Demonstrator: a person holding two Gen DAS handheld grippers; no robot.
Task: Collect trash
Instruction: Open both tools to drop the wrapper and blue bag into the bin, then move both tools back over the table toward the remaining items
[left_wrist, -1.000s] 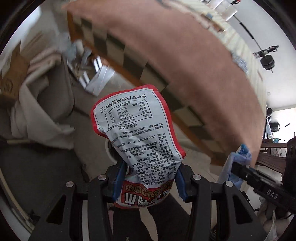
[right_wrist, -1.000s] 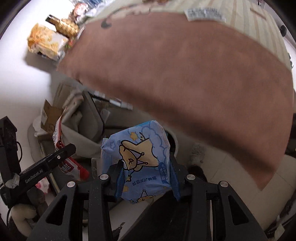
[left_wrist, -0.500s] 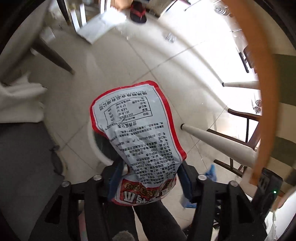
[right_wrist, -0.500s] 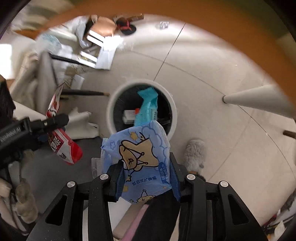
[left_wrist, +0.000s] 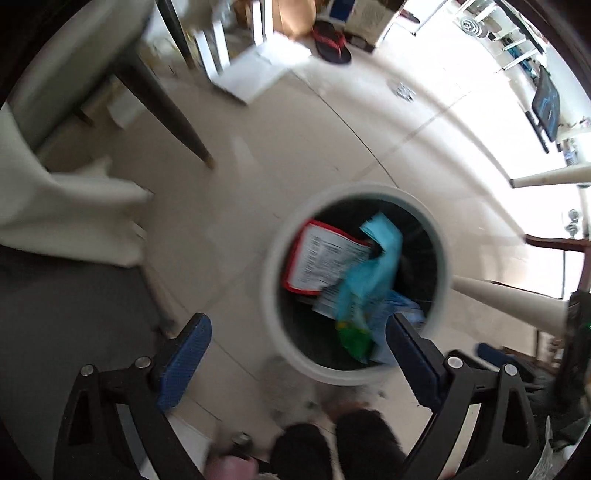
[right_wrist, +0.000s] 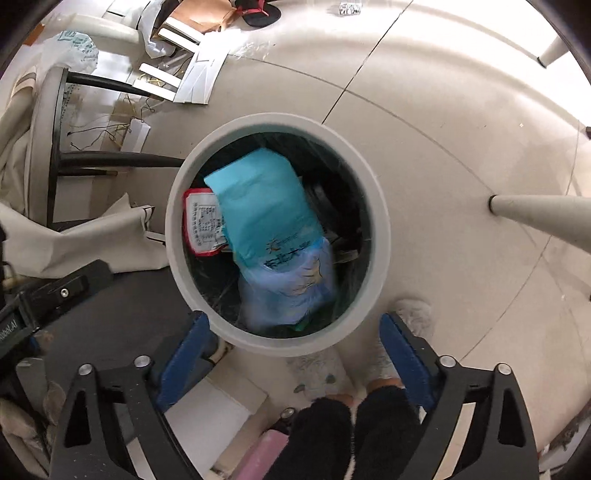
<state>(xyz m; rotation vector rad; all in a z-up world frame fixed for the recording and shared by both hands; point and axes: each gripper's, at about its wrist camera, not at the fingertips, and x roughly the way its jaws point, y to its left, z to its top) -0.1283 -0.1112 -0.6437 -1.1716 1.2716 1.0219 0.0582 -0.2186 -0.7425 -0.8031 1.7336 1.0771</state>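
Pale tiled floor (right_wrist: 443, 155) carrying a round white bin (right_wrist: 380, 236), loose papers (right_wrist: 199, 74) and a red-strapped sandal (right_wrist: 258, 13) farther off.

Wrappers lying in the bin on the floor

The bin (right_wrist: 277, 122) is standing on the floor (right_wrist: 443, 110), with three wrappers lying inside: the printed wrapper (right_wrist: 203, 225) at left, the tall packet (right_wrist: 264, 206) overlapping it, the soft bag (right_wrist: 291, 284) nearest. A chair (right_wrist: 55, 147) is standing left of the bin, a table leg (right_wrist: 543, 214) right.
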